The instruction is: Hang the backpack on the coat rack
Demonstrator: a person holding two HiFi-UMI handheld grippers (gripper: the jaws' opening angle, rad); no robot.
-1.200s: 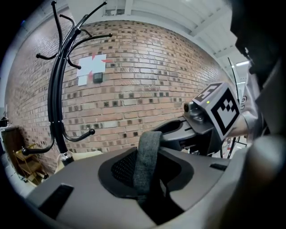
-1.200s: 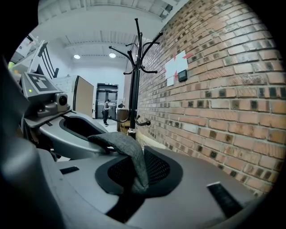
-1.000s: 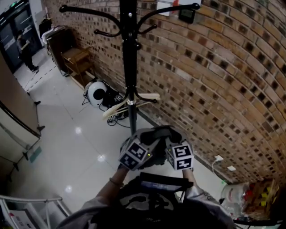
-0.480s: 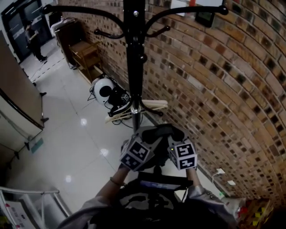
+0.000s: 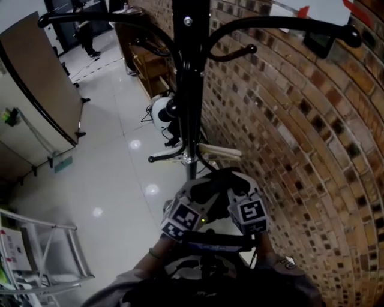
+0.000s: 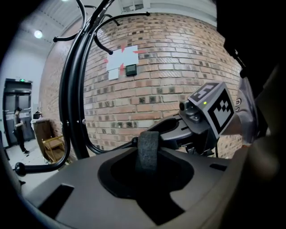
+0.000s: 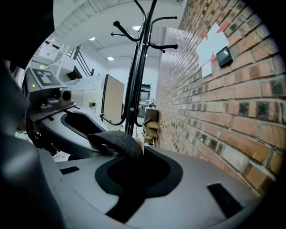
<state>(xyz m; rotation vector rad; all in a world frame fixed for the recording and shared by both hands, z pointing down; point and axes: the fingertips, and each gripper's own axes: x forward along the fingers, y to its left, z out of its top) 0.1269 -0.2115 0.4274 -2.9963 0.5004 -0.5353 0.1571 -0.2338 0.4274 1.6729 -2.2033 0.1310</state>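
While the dark backpack (image 5: 204, 267) is carried low against the person's front, at the bottom of the head view, only its top is seen. It is held by its grey carry loop (image 5: 221, 178), which is stretched crosswise between the two grippers. The left gripper (image 5: 201, 190) is clenched on the loop's left part, where the webbing is seen standing on edge between the jaws in the left gripper view. The right gripper (image 5: 239, 189) is clenched on the right part, where the webbing is seen folded over between its jaws. The grippers are held side by side, almost touching, so neither is judged nearer to the target. Straight ahead of them and near, the black pole of the coat rack (image 5: 191, 102) is seen upright, with a brick wall (image 5: 294, 144) just beside it on the right. The hooks are set well above the loop: a short hook (image 5: 239, 54) curving toward the wall, a long hook (image 5: 288, 21) over it, and a second long hook (image 5: 90, 17) on the left. Since the loop's long axis is laid across the line to the pole, it is judged that the loop must be raised up and forward and its opening dropped over a hook tip. Wooden hangers (image 5: 219, 151) low on the pole lie between and could be snagged.
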